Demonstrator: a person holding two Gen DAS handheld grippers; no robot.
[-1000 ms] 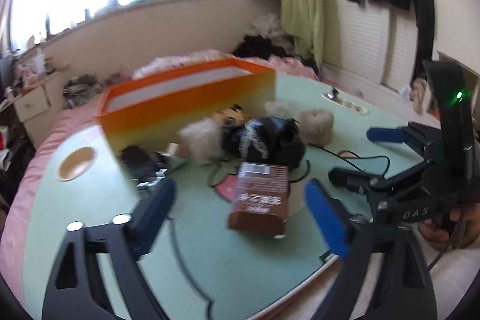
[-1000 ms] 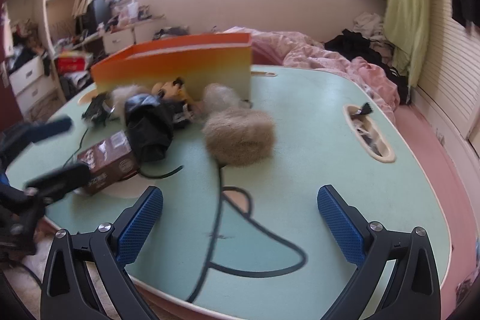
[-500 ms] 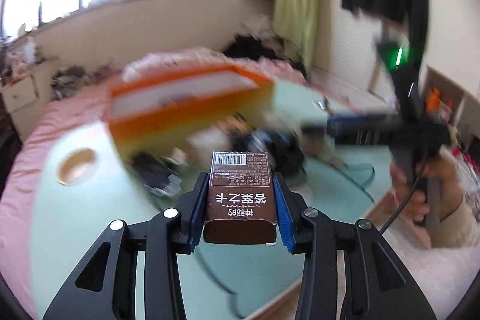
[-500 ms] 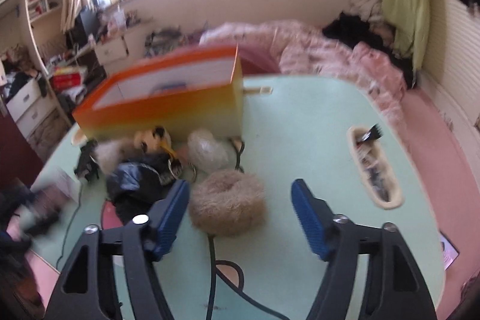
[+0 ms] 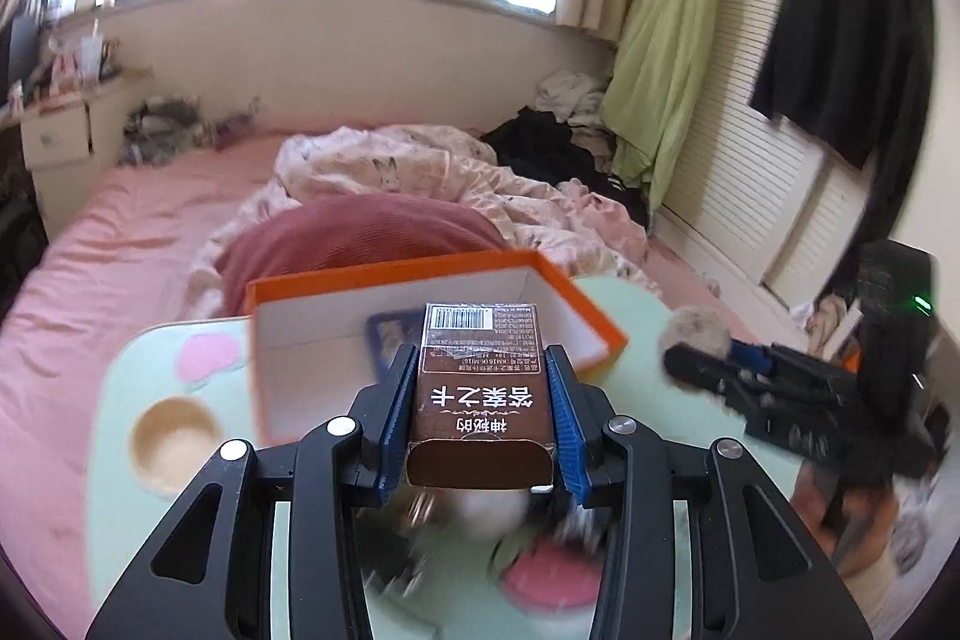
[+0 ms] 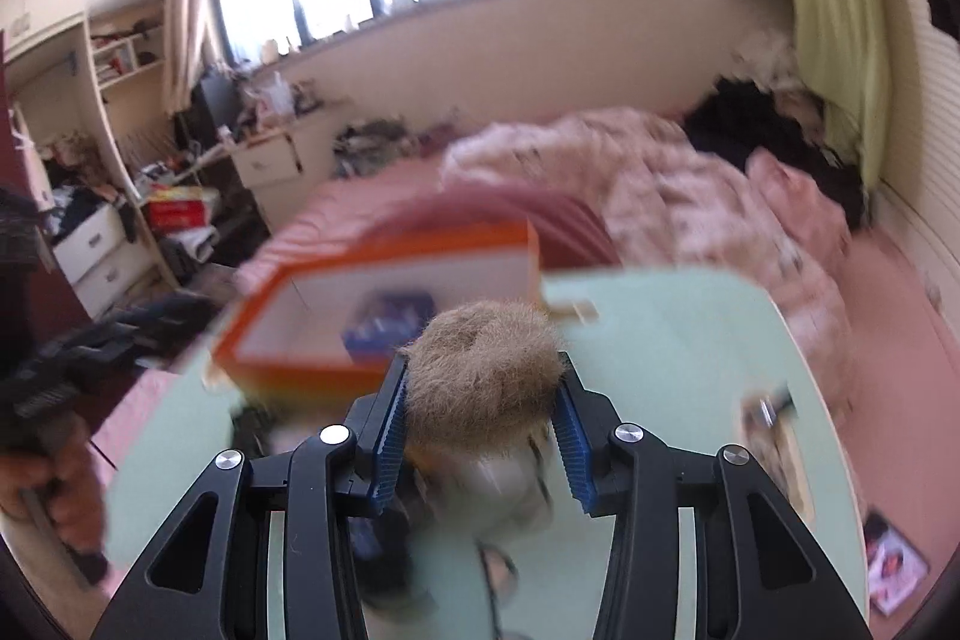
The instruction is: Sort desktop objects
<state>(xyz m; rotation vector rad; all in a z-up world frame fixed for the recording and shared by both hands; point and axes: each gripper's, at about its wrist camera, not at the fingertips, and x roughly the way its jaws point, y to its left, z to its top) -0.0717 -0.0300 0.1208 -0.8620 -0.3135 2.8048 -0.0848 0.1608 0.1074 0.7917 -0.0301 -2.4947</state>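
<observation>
My left gripper [image 5: 480,394] is shut on a brown carton [image 5: 480,388] with a barcode, held in the air in front of the open orange box [image 5: 576,304]. My right gripper [image 6: 480,400] is shut on a tan furry ball [image 6: 483,376], also lifted, near the orange box [image 6: 336,376]. A dark blue item [image 6: 390,322] lies inside the box; it also shows in the left wrist view [image 5: 390,346]. The right gripper with the furry ball [image 5: 696,334] shows at the right of the left wrist view. The left gripper shows blurred at the left of the right wrist view [image 6: 90,358].
The pale green table [image 6: 660,340] has a round cup recess [image 5: 171,436] at its left. Blurred small objects lie under the grippers [image 5: 480,538]. A bed with pink bedding [image 5: 390,184] lies behind the table. A slot tray [image 6: 774,418] sits at the table's right.
My left gripper closed on the brown carton and lifted it toward the orange box. My right gripper closed on the tan furry ball and lifted it toward the box.
</observation>
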